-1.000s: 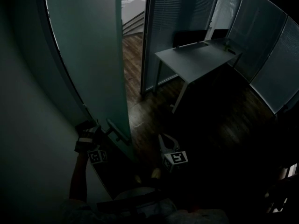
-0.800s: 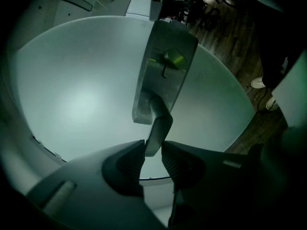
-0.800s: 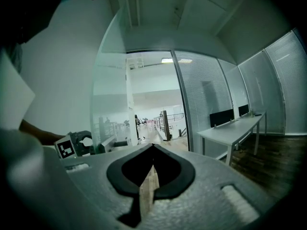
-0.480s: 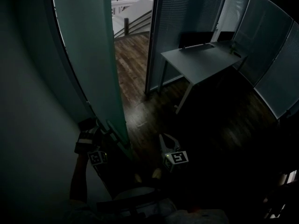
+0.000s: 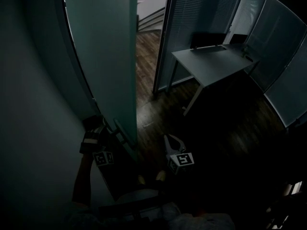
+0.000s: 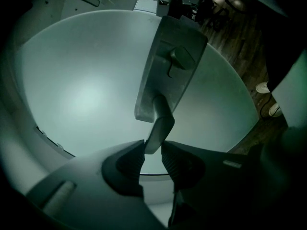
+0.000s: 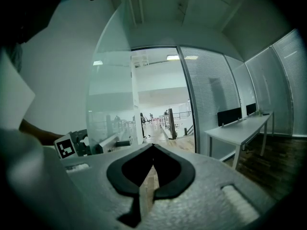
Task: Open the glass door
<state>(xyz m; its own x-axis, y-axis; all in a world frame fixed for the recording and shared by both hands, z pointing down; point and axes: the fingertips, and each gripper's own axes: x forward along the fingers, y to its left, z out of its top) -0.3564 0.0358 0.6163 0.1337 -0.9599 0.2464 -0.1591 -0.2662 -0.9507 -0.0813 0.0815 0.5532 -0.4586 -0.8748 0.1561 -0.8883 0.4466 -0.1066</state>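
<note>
The frosted glass door (image 5: 103, 56) stands ajar, its free edge toward me. My left gripper (image 5: 106, 128) reaches its metal lever handle (image 5: 120, 132) from the left. In the left gripper view the lever handle (image 6: 160, 123) runs down from its plate (image 6: 168, 66) into the left gripper (image 6: 152, 151), which is shut on the lever's end. The right gripper (image 5: 171, 143) hangs apart from the door, to the right of its edge, shut and empty. In the right gripper view the right gripper (image 7: 152, 150) points at the doorway, with the door (image 7: 110, 104) on the left.
A white wall (image 5: 33, 104) stands close on the left. Beyond the gap lies a wood-floored corridor (image 5: 146, 56). A grey desk (image 5: 211, 63) stands right of the doorway against partitions with blinds (image 5: 201, 13). The person's shoes (image 5: 149, 178) are near the door's foot.
The head view has swung slightly and the gap beside the door's edge looks a little wider than a second ago. Both grippers keep their places; the left stays on the handle.
</note>
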